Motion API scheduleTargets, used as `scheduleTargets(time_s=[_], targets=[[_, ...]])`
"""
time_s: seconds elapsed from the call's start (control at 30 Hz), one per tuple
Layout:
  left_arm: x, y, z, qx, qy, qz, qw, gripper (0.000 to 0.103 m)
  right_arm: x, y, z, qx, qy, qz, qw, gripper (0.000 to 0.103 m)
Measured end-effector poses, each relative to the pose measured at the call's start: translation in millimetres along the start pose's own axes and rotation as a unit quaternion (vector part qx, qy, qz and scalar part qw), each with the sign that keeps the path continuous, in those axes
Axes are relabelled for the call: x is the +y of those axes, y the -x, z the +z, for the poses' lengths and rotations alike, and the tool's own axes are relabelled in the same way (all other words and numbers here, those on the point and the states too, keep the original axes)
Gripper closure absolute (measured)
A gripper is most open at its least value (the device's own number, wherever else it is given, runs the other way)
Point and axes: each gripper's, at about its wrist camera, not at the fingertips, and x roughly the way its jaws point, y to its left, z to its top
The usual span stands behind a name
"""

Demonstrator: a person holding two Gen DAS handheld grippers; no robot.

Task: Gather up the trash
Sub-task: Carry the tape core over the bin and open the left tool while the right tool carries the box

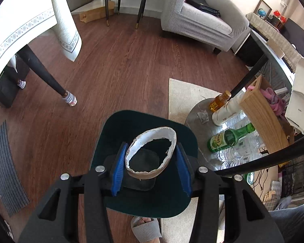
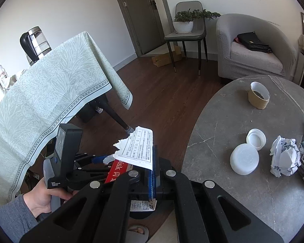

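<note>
My left gripper (image 1: pixel 151 147) is shut on a torn paper cup ring (image 1: pixel 152 174), brown outside and white inside, its blue pads (image 1: pixel 119 168) pressing both sides. It hangs right over the open mouth of a dark green bin (image 1: pixel 111 133) on the floor. My right gripper (image 2: pixel 153 150) is shut on a torn white printed packet (image 2: pixel 140 147) with a red card behind it. It hovers over the floor beside the grey round table (image 2: pixel 243 202). On that table lie a second cut paper cup (image 2: pixel 258 96), a white tub (image 2: pixel 244 159), its cap (image 2: pixel 256 138) and crumpled paper (image 2: pixel 284 160).
A hand (image 2: pixel 40 200) holds the left gripper's handle. A cloth-covered table (image 2: pixel 50 93) stands to the left, an armchair (image 2: pixel 251 54) and a chair with a plant (image 2: pixel 185 26) farther back. Bottles (image 1: pixel 229 139) sit under the round table. A slippered foot (image 1: pixel 146 230) is by the bin.
</note>
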Motion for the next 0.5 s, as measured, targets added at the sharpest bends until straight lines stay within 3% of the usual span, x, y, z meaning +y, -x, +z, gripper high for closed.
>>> scheduleTargets(time_s=[0.3, 0.43, 0.5], targets=[[19.4, -41.8, -24.0, 0.090, 0.002, 0.025, 0.9956, 0.053, 36.1, -52.5, -4.1, 0.047, 0.038, -0.014, 0.998, 0.103], [25.5, -48.0, -31.0, 0.101, -0.007, 0.032, 0.9944, 0.052, 45.7, -74.6, -10.1, 0.068, 0.054, -0.026, 0.996, 0.103], [29.4, -46.1, -32.5, 0.099, -0.005, 0.033, 0.9945, 0.046, 48.0, -86.0, -13.9, 0.078, 0.055, -0.027, 0.995, 0.103]])
